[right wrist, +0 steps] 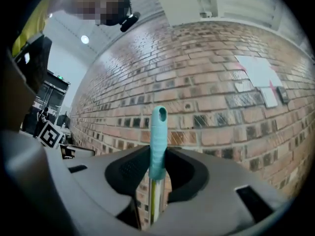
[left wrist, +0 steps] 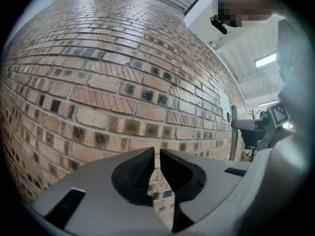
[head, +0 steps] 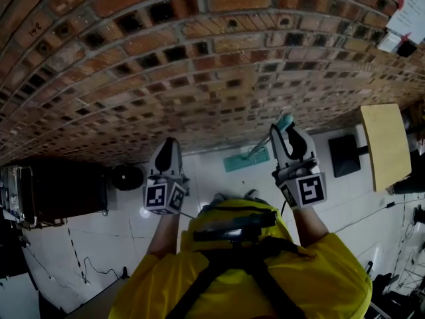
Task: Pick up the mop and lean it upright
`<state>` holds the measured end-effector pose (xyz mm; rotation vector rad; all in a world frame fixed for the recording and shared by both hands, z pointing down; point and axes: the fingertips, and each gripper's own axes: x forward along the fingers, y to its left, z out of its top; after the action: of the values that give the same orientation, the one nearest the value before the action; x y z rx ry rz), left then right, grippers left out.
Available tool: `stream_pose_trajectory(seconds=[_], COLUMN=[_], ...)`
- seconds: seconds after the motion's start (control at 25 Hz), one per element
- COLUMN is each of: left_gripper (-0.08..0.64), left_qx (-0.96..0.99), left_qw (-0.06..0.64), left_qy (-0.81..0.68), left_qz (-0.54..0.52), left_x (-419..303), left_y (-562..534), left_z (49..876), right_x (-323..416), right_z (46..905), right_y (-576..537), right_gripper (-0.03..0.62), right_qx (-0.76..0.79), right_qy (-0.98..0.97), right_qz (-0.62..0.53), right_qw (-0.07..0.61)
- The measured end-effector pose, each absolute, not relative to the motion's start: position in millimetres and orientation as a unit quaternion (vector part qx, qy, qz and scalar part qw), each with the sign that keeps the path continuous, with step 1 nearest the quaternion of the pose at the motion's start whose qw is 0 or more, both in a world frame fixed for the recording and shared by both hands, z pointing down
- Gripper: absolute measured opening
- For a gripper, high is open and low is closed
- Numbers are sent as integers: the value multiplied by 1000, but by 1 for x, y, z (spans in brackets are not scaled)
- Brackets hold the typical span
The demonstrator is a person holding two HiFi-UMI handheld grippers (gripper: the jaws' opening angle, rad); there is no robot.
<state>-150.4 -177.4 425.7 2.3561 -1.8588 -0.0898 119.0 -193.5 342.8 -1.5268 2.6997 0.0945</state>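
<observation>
The mop stands nearly upright in front of the brick wall [head: 166,65]. Its teal head [head: 246,158] rests on the white tiled floor, and its metal shaft rises to a teal grip [right wrist: 158,132]. My right gripper [right wrist: 157,156] is shut on that grip just below its top end; in the head view this gripper [head: 287,137] is held up on the right with the teal tip [head: 285,121] poking out above it. My left gripper [left wrist: 157,156] holds nothing, its jaws nearly touching, and it points at the wall. It [head: 169,146] hovers left of the mop.
A dark box [head: 53,191] and a round black object [head: 126,176] sit on the floor by the wall at the left. To the right are a black square mat [head: 343,155] and a wooden board [head: 385,145]. Papers [head: 408,15] hang on the wall. Cables trail over the floor.
</observation>
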Motion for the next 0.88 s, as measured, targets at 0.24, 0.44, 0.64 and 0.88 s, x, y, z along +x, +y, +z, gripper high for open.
stream_pose_trajectory(seconds=[0.24, 0.44, 0.64, 0.88], left_gripper=[21, 21, 20, 20], left_qx=[789, 789, 789, 787], left_qw=[76, 82, 84, 104], left_qy=[-608, -608, -608, -608], left_qz=[-47, -43, -29, -11], left_x=[-148, -149, -152, -153], left_y=[-173, -168, -160, -151], left_z=[422, 428, 437, 455], right_x=[115, 114, 108, 93], right_z=[313, 331, 379, 490], right_y=[-179, -183, -192, -224], right_gripper=[109, 109, 109, 106], right_qx=[-481, -482, -474, -490], right_qy=[875, 875, 880, 869], right_qz=[53, 42, 24, -33], right_qw=[27, 13, -14, -56])
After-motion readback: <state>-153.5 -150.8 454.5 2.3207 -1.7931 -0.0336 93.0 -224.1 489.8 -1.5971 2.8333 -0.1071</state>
